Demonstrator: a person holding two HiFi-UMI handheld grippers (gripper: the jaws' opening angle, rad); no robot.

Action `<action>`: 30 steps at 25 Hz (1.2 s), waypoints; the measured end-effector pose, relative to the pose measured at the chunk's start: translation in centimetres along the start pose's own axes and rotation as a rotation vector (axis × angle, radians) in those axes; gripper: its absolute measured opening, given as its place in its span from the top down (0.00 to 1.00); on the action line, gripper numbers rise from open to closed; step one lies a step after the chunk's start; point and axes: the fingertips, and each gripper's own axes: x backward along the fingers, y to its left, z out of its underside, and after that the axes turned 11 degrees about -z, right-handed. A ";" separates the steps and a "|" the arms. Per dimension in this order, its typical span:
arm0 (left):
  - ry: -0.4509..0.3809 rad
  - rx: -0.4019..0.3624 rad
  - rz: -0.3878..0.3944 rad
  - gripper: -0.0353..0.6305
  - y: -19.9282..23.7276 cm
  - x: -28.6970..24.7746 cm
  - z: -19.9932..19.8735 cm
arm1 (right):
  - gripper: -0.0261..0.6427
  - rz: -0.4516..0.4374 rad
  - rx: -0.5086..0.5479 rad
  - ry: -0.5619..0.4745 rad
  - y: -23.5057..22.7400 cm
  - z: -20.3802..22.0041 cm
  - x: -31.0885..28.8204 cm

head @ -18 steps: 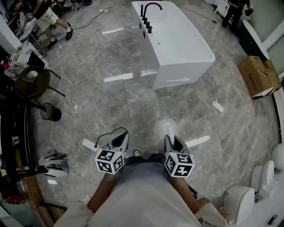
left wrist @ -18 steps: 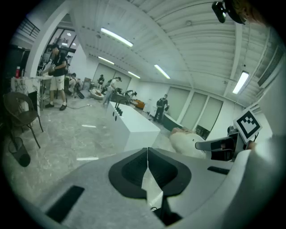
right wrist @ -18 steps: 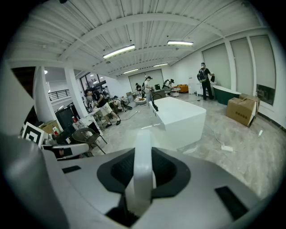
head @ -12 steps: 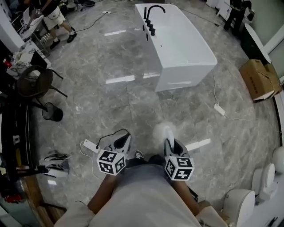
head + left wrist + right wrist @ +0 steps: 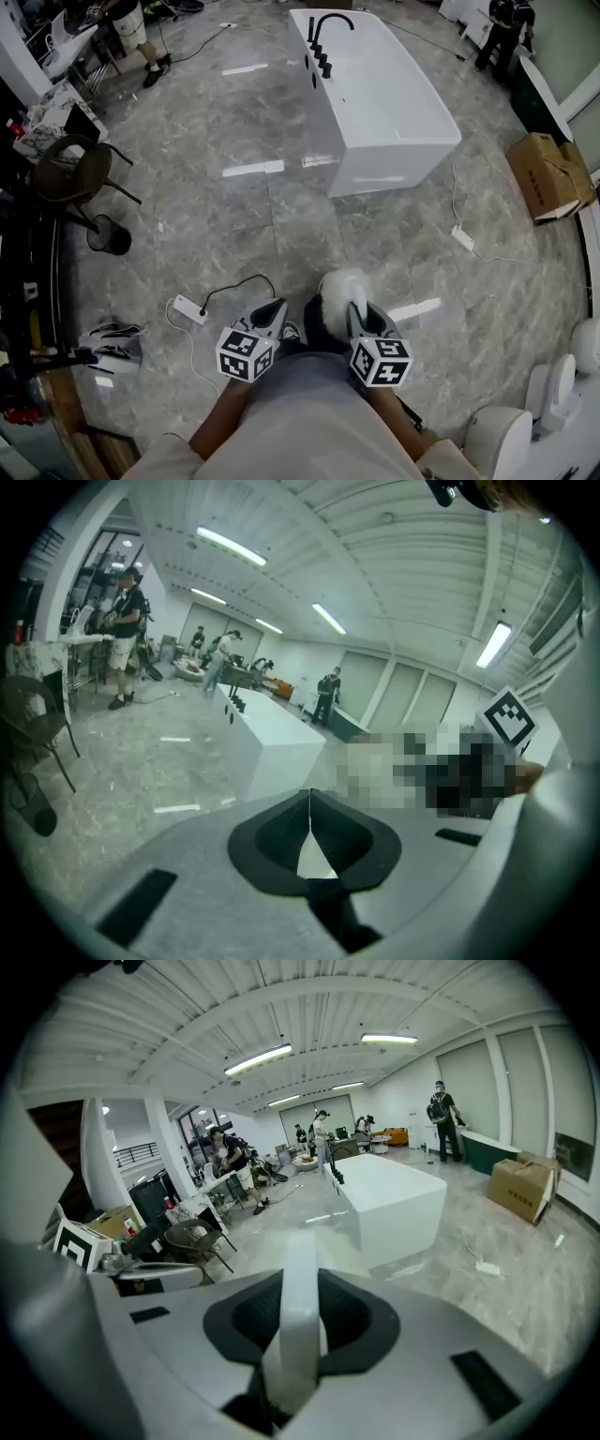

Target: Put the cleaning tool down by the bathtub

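Stands on glossy grey marble floor (image 5: 234,216), white bathtub (image 5: 384,94) well apart; clamps cleaning tool (image 5: 342,284) in right gripper (image 5: 361,314); left gripper (image 5: 270,314) jaws together, empty.

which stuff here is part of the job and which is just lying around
Job: tool, held in the right hand-held gripper; bathtub.
Lying about: box, power strip, chair, bin.

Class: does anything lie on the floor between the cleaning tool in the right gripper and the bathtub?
Nothing visible does. The right gripper is shut on the cleaning tool, and only bare floor lies between it and the bathtub. One power strip lies off to the right, another to the left.
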 end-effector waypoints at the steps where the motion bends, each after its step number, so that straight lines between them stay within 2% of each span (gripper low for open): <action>1: 0.000 0.010 0.000 0.93 0.1 -0.1 -0.1 | 0.84 -0.008 -0.001 0.004 0.0 -0.2 -0.5; 7: -0.005 0.025 -0.044 0.93 1.9 -1.5 -2.0 | 0.84 -0.052 -0.004 0.007 -0.5 -2.6 -3.5; 11: 0.002 -0.033 -0.084 0.93 2.8 -3.7 -4.2 | 0.84 -0.079 -0.015 0.003 -1.9 -5.0 -6.1; 15: -0.007 -0.055 -0.082 0.93 2.8 -6.4 -7.4 | 0.84 -0.090 -0.035 -0.007 -3.7 -8.0 -8.4; 20: -0.017 -0.101 -0.094 0.93 2.9 -11.3 -11.5 | 0.84 -0.096 -0.045 -0.033 -7.2 -12.6 -11.4; 30: -0.069 -0.095 -0.094 0.93 1.5 -20.4 -19.1 | 0.84 -0.090 -0.066 -0.088 -15.4 -20.5 -15.2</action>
